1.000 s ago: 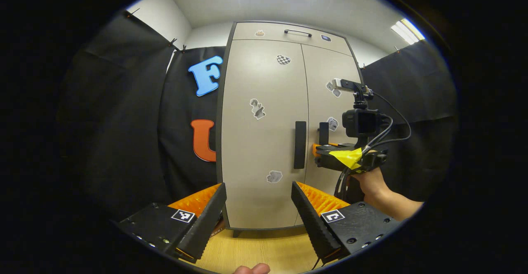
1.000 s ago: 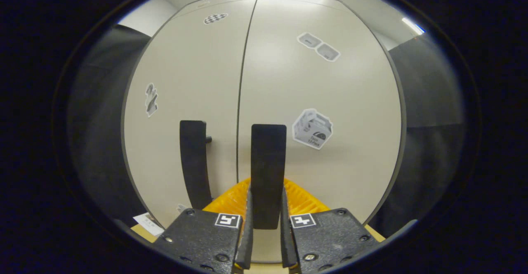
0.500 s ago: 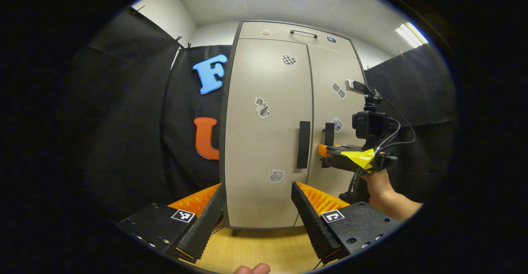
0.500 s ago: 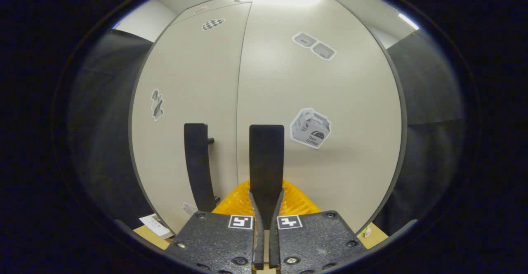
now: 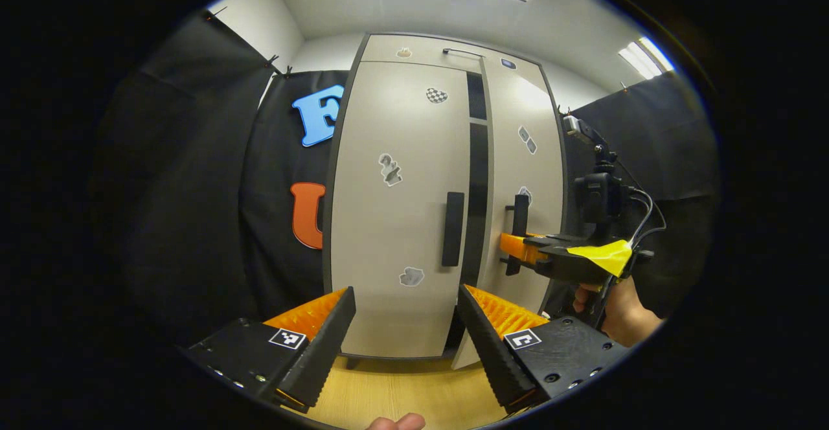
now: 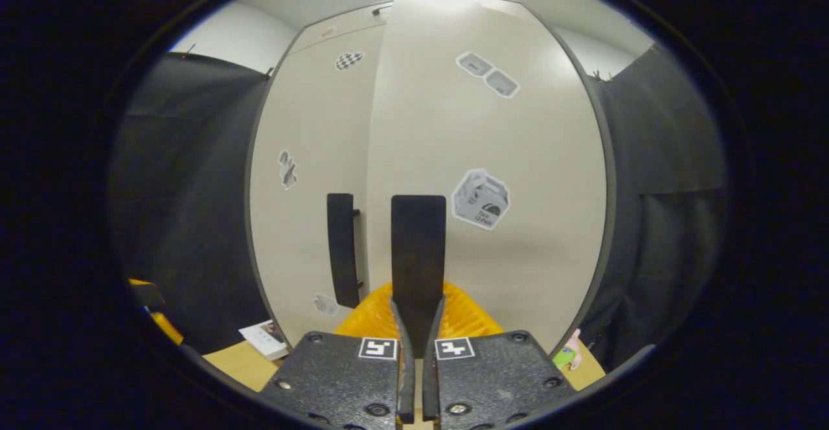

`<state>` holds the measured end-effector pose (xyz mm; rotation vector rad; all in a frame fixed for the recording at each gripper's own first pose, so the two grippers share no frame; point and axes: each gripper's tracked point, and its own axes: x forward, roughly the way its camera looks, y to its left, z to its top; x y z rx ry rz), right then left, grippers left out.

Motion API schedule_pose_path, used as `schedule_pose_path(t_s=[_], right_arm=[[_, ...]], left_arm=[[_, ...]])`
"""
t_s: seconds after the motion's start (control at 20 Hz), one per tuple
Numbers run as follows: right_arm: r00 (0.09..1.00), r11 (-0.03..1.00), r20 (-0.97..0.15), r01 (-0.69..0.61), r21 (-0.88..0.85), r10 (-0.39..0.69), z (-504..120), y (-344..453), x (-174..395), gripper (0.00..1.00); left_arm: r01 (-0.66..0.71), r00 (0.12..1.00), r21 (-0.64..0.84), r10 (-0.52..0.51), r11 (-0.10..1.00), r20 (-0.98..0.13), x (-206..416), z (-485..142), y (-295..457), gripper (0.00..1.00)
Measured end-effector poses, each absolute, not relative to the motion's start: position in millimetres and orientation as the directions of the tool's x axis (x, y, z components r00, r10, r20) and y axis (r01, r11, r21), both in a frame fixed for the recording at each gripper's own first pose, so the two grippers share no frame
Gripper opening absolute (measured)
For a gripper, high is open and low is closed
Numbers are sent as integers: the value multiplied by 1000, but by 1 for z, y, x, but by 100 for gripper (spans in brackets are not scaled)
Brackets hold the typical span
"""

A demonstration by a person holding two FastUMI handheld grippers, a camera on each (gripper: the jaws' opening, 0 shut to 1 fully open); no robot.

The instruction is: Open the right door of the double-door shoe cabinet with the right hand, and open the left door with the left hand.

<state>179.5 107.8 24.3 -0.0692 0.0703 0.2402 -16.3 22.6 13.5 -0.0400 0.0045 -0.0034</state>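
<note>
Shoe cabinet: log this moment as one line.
right gripper: shut on right door handle | right door: ajar | left gripper: open, off left door handle | left door: closed

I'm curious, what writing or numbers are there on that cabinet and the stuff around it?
Box sticker on the right door: small print, too blurred to read with certainty.
Checkered sticker: a pattern, no words.
Booklet: too small to read.
</note>
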Motion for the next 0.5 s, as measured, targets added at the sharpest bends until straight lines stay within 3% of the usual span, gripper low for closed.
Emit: schedule_pose_path(t_s=[0.5], right_arm=[[964, 964, -60, -263, -43, 260, 29, 37, 101, 8]], left_arm=[[48, 999, -20, -49, 999, -21, -14, 5, -17, 95]])
